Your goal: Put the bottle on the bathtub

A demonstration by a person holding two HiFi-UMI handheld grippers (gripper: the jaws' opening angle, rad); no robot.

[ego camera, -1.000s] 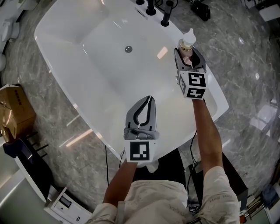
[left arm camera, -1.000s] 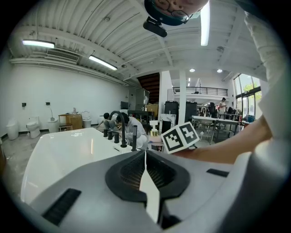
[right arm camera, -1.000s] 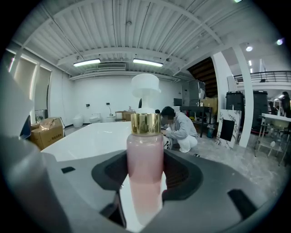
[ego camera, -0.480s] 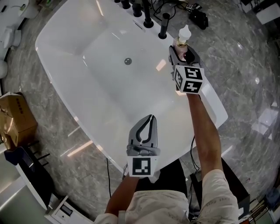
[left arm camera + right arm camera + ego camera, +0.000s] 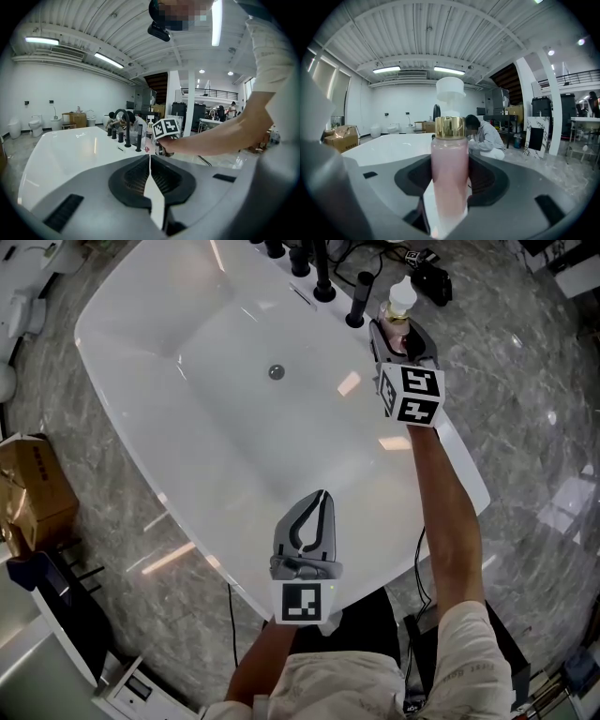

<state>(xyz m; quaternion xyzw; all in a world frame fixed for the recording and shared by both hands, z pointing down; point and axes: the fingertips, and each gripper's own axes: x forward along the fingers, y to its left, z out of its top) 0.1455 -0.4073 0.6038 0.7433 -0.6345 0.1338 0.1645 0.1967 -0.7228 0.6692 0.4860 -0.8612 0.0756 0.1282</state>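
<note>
My right gripper [image 5: 397,341] has its jaws clamped on the pink bottle [image 5: 397,322]. The bottle stands upright, white cap on top, just beside the black taps [image 5: 356,298]. The bathtub [image 5: 448,442] rim lies right below it, I judge. The left gripper [image 5: 321,495], jaws together and empty, hangs over the near rim. Around the tub I see a grey marble floor and an open showroom.

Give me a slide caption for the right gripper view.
Right gripper holds an upright pink bottle, white bathtub beyond.
</note>
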